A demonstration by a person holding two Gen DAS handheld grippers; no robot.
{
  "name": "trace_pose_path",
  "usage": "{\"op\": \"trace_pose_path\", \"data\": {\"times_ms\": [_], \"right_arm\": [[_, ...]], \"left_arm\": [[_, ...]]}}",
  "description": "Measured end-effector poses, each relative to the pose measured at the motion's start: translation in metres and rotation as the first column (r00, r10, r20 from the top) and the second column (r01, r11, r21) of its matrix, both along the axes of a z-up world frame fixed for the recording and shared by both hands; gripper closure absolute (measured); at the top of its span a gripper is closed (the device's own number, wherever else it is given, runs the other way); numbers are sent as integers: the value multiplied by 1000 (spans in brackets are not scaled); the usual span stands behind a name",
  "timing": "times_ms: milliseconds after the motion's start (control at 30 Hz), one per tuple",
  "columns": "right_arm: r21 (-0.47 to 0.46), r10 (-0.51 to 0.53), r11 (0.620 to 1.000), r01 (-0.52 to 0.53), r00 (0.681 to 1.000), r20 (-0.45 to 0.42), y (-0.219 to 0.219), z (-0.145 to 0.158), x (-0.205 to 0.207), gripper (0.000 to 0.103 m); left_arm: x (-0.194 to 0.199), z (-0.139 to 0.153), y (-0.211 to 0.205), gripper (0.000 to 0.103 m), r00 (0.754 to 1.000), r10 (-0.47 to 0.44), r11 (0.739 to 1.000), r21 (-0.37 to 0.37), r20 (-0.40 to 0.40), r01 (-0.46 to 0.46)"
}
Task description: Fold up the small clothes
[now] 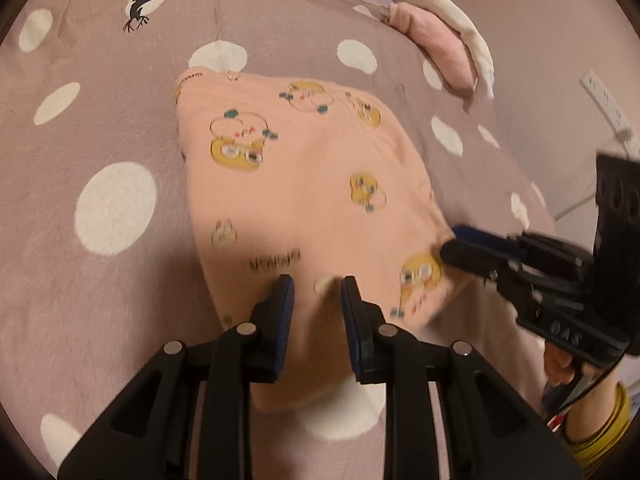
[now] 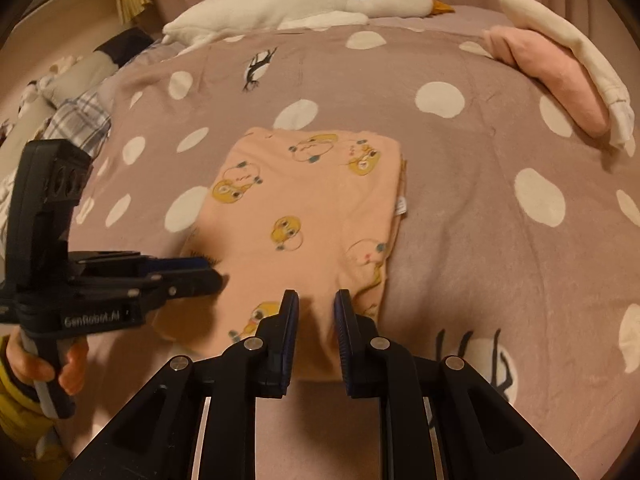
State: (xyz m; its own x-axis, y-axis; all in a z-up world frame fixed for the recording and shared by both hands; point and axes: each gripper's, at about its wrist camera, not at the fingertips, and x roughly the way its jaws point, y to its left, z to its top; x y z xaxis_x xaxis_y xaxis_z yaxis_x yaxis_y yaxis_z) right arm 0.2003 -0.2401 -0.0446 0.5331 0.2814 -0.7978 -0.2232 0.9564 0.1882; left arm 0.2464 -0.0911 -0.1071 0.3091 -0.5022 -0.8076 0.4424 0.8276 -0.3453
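Bed (image 2: 460, 240), dotted cover: peach garment (image 2: 304, 208) lies mid-cover, folded to a long panel, near end not yet doubled over; folded pink and white pieces (image 2: 560, 80) stacked at the far right edge look done. Left gripper (image 1: 316, 292) and right gripper (image 2: 316, 304) hover at its near end, both narrowly parted, nothing pinched that I can see. No containers in view.
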Motion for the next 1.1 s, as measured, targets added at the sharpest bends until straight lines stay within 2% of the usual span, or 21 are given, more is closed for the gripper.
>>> {"op": "trace_pose_path", "data": {"times_ms": [167, 433, 600, 667, 767, 800, 867, 900, 933, 1000, 1100], "right_arm": [[-5, -47, 999, 47, 996, -73, -5, -22, 1, 86], [60, -34, 998, 34, 999, -3, -7, -5, -20, 86], [36, -65, 997, 68, 995, -71, -9, -29, -10, 85], [48, -68, 996, 71, 996, -55, -10, -27, -14, 85], [63, -59, 996, 62, 997, -45, -11, -22, -20, 78], [70, -57, 996, 60, 998, -38, -13, -19, -24, 76], [97, -58, 993, 60, 998, -29, -17, -15, -27, 70], [118, -62, 991, 65, 998, -25, -20, -13, -29, 64], [146, -70, 987, 72, 997, -25, -25, -11, -30, 58], [194, -92, 976, 97, 995, -34, -34, -11, -25, 53], [250, -129, 958, 142, 989, -69, -47, -18, -17, 52]], "left_arm": [[-11, -8, 2, 79, 1000, -9, 999, 31, 6, 9], [-22, -12, 5, 79, 1000, -23, 999, 46, -4, 24], [-26, -12, 8, 79, 1000, -22, 999, 46, -8, 22], [-29, -10, 10, 79, 1000, -23, 999, 49, 0, 23], [-35, -8, 14, 79, 1000, -28, 998, 48, 4, 27], [-37, -5, 17, 77, 1000, -25, 999, 42, 6, 24], [-38, -3, 22, 62, 1000, -12, 999, 31, 9, 11], [-37, -1, 27, 46, 1000, 8, 1000, 25, 15, -9], [-35, 1, 30, 36, 999, 24, 1000, 20, 22, -24], [-29, 2, 36, 35, 998, 56, 998, 2, 23, -56], [-15, -3, 39, 35, 996, 90, 995, -30, -19, -90]]}}
